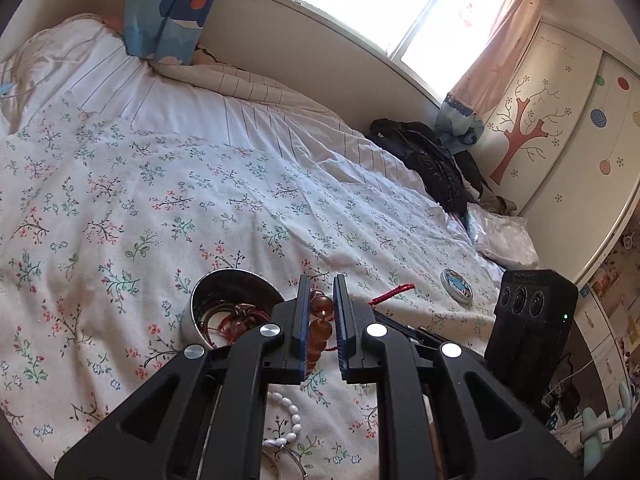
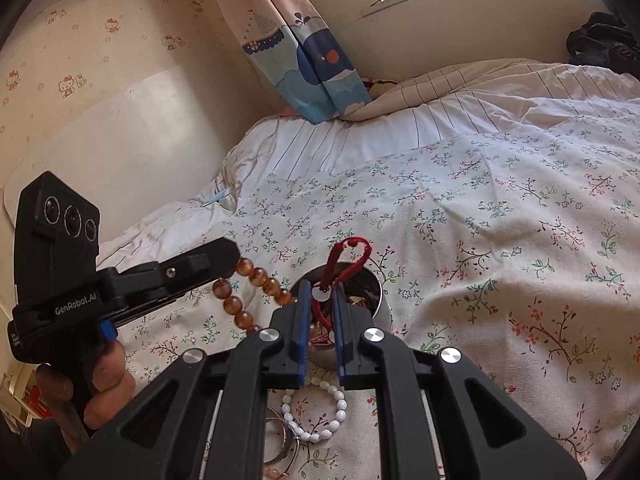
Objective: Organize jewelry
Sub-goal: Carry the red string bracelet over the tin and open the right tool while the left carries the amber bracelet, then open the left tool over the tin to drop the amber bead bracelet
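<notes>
Your left gripper (image 1: 322, 312) has its fingers narrowed on the amber bead bracelet (image 2: 244, 292), which hangs in a loop just left of the metal bowl (image 2: 382, 300) on the flowered bed cover (image 2: 500, 240). Your right gripper (image 2: 320, 300) has its fingers pinched on the red cord (image 2: 344, 256), right above the bowl's mouth, with the cord's loop standing up past the tips.

To do this step well, I'd bring the amber beads fully over the bowl's opening before you let go, low enough that the loop folds inside rather than draping over the rim. Keep the red cord clear of the beads so the two don't tangle, and lower it only once the beads have settled.

The white bead bracelet (image 2: 320, 412) and silver bangles (image 2: 280, 444) lie on the cover near you, partly cut off by the gripper frames. What sits in the bowl is a dark tangle of cords and rings, hard to sort out. Where the red cord ends is hidden between the fingers.
</notes>
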A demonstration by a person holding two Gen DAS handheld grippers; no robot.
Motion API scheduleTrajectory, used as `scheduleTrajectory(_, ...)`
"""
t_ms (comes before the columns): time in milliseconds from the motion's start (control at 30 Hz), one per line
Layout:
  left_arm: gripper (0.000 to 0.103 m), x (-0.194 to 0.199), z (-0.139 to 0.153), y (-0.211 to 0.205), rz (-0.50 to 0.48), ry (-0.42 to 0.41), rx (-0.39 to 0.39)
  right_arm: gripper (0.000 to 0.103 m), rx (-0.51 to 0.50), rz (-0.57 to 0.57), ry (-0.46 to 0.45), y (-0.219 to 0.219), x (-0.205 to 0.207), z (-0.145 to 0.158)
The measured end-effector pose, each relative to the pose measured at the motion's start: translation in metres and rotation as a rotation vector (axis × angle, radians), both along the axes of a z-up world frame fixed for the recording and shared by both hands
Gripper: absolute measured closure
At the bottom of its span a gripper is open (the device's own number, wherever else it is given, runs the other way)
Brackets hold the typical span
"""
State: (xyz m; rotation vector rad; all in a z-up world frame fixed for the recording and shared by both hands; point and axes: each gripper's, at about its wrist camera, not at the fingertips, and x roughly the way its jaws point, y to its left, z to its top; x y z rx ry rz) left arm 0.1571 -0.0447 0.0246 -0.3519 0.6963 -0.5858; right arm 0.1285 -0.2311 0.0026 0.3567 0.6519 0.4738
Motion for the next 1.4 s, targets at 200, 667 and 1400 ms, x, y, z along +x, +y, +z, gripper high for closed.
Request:
scheduleTrajectory(200, 0.092, 0.04, -0.041, 0.003, 0.114, 0.147, 0.048, 0.091, -0.039, 0.025, 0.04, 0.013, 0.018, -0.007)
scheduleTrajectory(667, 0.066, 0.031, -0.048, 0.062, 0.384, 0.157, 0.052, 0.052, -0.2, 0.057, 0.076, 0.052, 0.039, -0.027)
scheduleTrajectory(1400, 0.053, 0.024, -0.047, 0.056, 0.372, 0.159, 0.082, 0.04, -0.401, -0.083, 0.14, 0.054, 0.049, -0.043)
